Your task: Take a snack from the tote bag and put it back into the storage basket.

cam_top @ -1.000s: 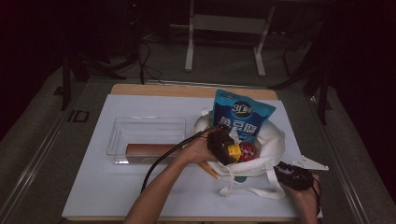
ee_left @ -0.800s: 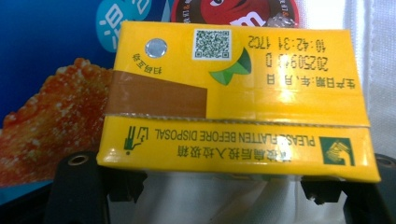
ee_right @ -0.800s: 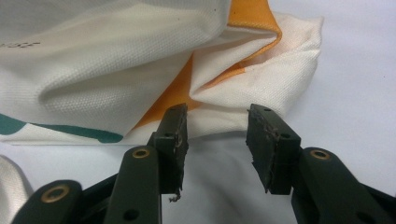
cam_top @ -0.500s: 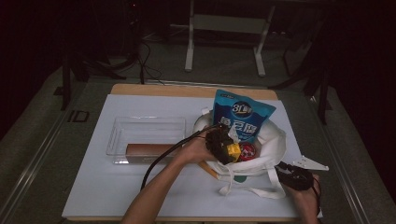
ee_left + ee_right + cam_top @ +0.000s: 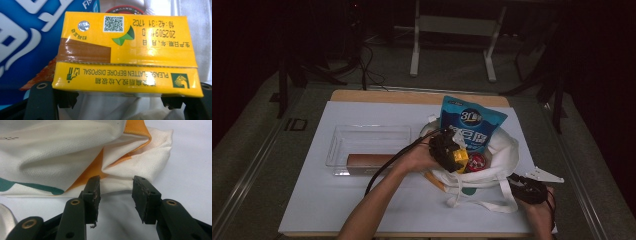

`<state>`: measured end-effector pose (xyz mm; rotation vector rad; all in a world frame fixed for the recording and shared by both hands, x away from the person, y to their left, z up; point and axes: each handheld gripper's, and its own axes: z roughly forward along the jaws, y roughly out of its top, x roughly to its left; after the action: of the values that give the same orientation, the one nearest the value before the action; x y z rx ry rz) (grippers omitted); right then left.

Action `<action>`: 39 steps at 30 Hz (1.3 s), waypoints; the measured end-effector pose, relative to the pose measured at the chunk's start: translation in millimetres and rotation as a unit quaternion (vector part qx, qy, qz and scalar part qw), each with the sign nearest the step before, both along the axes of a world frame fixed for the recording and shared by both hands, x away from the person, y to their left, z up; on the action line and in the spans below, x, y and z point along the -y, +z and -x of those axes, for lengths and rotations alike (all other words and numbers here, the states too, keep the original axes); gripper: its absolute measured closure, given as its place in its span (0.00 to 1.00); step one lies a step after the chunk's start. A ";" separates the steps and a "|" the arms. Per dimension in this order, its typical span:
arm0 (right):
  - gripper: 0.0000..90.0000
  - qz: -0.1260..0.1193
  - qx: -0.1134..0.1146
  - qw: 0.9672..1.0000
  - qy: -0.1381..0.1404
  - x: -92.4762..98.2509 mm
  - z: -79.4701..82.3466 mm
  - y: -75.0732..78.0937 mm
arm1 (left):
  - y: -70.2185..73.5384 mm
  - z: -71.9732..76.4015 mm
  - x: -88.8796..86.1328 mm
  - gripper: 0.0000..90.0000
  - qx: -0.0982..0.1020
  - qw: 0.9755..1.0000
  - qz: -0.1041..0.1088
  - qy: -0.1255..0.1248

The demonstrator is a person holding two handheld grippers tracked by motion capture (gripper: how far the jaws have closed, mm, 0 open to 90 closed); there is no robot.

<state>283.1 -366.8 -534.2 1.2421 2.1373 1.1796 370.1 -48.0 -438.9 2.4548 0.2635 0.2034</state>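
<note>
One yellow drink carton [image 5: 126, 53] is in my left hand-held gripper [image 5: 451, 152] right now, the jaws clamped on its two ends, and I have it at the mouth of the white tote bag [image 5: 504, 150], near the right edge of the counter [image 5: 362, 200]. In the left gripper view the carton lies crosswise between my jaws, printed top toward the camera, with white bag cloth below it and the blue snack pouch [image 5: 471, 125] just behind and to one side. I cannot tell whether I am putting it in or lifting it out; it sits right at the opening, neither deep inside nor clear of the rim.

Beside the carton there is a round red-lidded thing [image 5: 476, 161] in the bag, and the blue pouch stands upright out of the bag's far side. So the bag has at least three items at or in it.

My right hand-held gripper [image 5: 116, 192] is at the near right corner of the counter, jaws apart, pointed at a folded corner of the bag's cloth with its orange lining, not touching it. I'd judge it ready to steady the bag.

Out to the left, the clear tray [image 5: 342, 142] holds one brown tube-shaped pack [image 5: 369, 160], untouched. If that belongs in the bag too, I'm roughly past halfway, with that one left.
</note>
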 end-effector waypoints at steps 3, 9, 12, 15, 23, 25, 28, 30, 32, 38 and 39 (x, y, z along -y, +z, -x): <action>0.64 0.000 0.000 1.000 0.000 0.0 -0.1 0.0 | 4.0 -0.5 -3.0 0.32 -0.001 1.000 0.005 -0.001; 0.64 0.000 0.000 1.000 0.000 0.0 0.0 0.0 | 10.5 -2.5 -10.3 0.32 -0.005 1.000 0.010 0.003; 0.64 0.000 0.000 1.000 0.000 0.1 -0.1 0.0 | 11.9 -3.1 -12.8 0.32 -0.005 1.000 0.007 0.006; 0.64 0.001 0.000 1.000 0.001 0.0 -0.2 -0.1 | 14.5 -3.2 -17.8 0.32 -0.003 1.000 0.009 0.013; 0.64 0.001 -0.001 1.000 0.000 -0.3 -0.1 -0.1 | 20.9 -3.2 -26.4 0.32 -0.003 1.000 0.009 0.024; 0.64 0.002 -0.001 1.000 0.000 -0.3 -0.1 -0.1 | 22.3 -3.6 -27.8 0.32 -0.003 1.000 0.010 0.027; 0.64 0.001 0.000 1.000 0.001 0.0 -0.1 -0.1 | 24.4 -3.7 -30.7 0.32 -0.002 0.999 0.015 0.029; 0.64 0.000 0.000 1.000 0.001 0.1 -0.2 -0.1 | 26.2 -3.0 -32.6 0.32 0.000 0.999 0.017 0.032; 0.64 0.001 0.000 1.000 0.001 0.1 -0.2 -0.1 | 28.2 -2.5 -34.7 0.32 -0.001 0.999 0.022 0.033; 0.64 0.002 0.000 1.000 0.001 -0.2 -0.2 -0.1 | 34.9 3.4 -38.0 0.32 0.008 0.999 0.021 0.037; 0.64 0.002 0.001 1.000 0.001 -0.2 -0.2 -0.1 | 35.7 3.6 -39.2 0.32 0.009 0.999 0.022 0.037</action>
<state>283.3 -366.6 -534.3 1.2369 2.1396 1.1752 366.5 -8.8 -403.2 2.3996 0.3469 0.2496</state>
